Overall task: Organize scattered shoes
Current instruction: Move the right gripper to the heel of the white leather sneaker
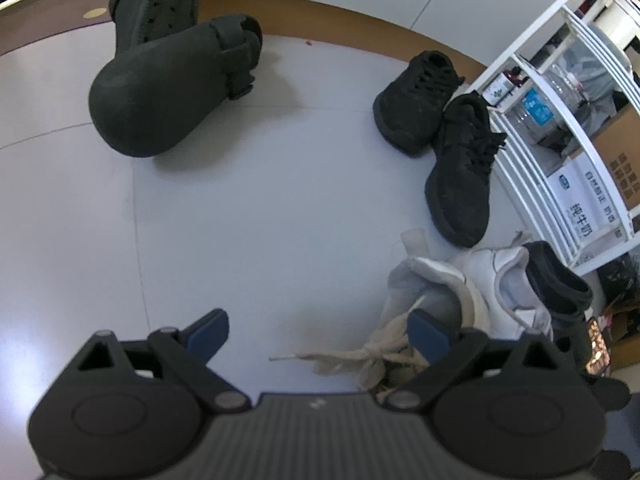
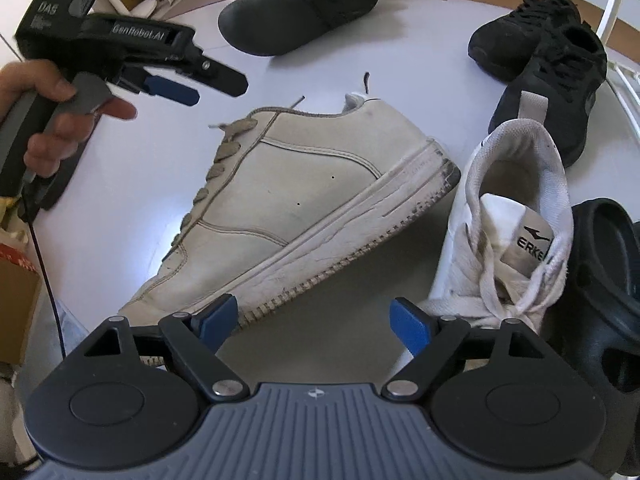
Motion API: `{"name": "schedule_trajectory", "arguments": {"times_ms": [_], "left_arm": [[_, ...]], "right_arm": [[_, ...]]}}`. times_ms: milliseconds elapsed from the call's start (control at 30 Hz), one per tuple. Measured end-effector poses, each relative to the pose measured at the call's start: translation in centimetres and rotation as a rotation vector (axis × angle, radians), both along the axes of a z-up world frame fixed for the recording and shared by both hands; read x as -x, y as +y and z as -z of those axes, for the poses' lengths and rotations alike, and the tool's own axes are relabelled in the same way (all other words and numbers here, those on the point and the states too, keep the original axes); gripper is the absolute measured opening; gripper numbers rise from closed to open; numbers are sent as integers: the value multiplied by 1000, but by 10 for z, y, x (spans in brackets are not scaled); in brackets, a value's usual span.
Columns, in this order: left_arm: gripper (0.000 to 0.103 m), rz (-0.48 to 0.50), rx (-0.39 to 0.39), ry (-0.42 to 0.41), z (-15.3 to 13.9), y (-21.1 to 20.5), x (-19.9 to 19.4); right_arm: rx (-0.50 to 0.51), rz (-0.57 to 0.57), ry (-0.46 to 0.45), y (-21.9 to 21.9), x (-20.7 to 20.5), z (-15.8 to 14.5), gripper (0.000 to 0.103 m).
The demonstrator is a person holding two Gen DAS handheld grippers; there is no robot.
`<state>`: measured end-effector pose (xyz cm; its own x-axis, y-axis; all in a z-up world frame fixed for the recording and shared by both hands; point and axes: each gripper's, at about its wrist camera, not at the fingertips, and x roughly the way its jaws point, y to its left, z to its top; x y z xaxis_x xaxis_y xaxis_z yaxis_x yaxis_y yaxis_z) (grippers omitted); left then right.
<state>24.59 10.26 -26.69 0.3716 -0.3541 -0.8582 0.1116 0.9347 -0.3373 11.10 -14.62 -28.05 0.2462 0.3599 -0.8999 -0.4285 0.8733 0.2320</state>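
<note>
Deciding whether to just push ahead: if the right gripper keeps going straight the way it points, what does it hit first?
Probably bare floor. The right gripper is open over the gap between the tipped white sneaker and the upright white sneaker; its left finger sits close to the tipped sneaker's sole.

My left wrist camera looks steeply down over its own fingers at the pale floor point(image 1: 260, 220), facing the white shelf rack point(image 1: 560, 160) at right. My right wrist camera also tilts steeply down, much nearer, filling its frame with the white sneaker point(image 2: 288, 208) lying on its side. Both views share the grey clog point(image 1: 160, 92) point(image 2: 304, 12) and the black sneaker pair point(image 1: 440, 136) point(image 2: 552, 64).
</note>
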Motion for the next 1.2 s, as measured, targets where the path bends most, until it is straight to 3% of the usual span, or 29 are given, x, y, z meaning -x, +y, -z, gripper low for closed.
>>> {"name": "schedule_trajectory", "arguments": {"times_ms": [167,200,233,267,333,400,533,667,800,967,1000,1200], "left_arm": [[97,-3,8,-2,-1,-5,-5],[97,-4,10,-2,-2,-5,-6],[97,-5,11,-3,-3,-5,-6],[97,-4,13,-6,-4,-5,-6],[97,-3,14,-11,-5,-4,-5],[97,-8,13,-10,-5,-3,-5],[97,-15,14,-6,-5,0,-5],[97,-10,11,-11,-8,4,-3],[97,-15,14,-6,-7,8,-2],[97,-19,21,-3,-6,12,1],[97,-20,23,-4,-5,13,2],[97,-36,27,-5,-3,19,6]], "right_arm": [[24,-14,-4,0,0,0,86],[43,-9,2,-1,-1,-2,80],[56,-2,8,-1,-1,-5,63],[31,12,14,-4,-3,-11,62],[-57,26,10,-9,-5,-25,65],[-79,29,-14,-6,-9,-32,70],[-121,50,-8,6,-19,-28,71],[-122,52,-16,20,-24,-26,76],[-107,101,14,30,-32,-17,89],[-104,168,39,37,-41,-1,90],[-105,180,38,38,-41,4,94],[-98,181,4,37,-34,7,92]]}}
